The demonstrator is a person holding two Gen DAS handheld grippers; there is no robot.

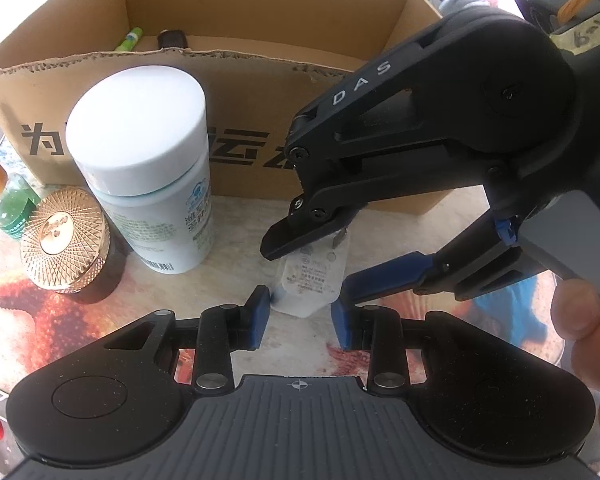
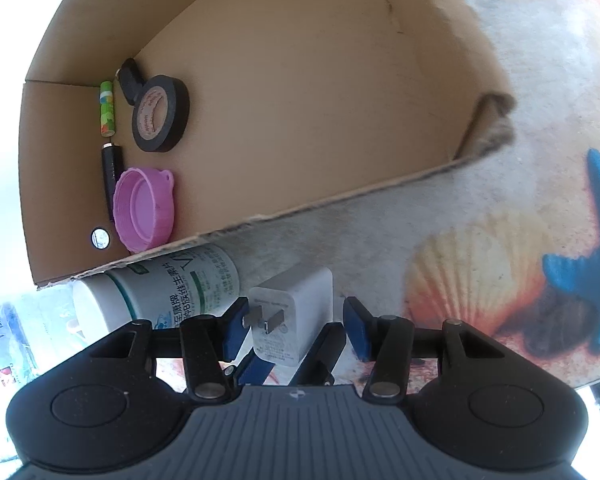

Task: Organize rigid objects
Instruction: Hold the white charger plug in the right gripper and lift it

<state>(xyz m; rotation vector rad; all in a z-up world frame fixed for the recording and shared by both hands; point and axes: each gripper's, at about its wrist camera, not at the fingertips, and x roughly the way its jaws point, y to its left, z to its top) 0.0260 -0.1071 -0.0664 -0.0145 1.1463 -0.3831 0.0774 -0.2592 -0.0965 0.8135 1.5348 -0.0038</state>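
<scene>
A white plug adapter [image 1: 312, 276] lies on the patterned table just in front of the cardboard box [image 1: 260, 120]. My left gripper [image 1: 302, 320] is open, its blue pads on either side of the adapter's near end, apart from it. My right gripper [image 1: 324, 264] comes in from the right, open around the adapter's far part. In the right wrist view the adapter [image 2: 290, 312] stands between my open right gripper [image 2: 298, 330], prongs toward the camera; the left gripper's fingertips [image 2: 256, 368] show below it.
A white-capped bottle [image 1: 152, 168] stands left of the adapter, with a gold lid [image 1: 62, 236] and a green bottle [image 1: 10, 204] further left. Inside the box [image 2: 260, 100] lie black tape [image 2: 160, 114], a pink lid [image 2: 144, 208], a green tube [image 2: 107, 108] and dark small items.
</scene>
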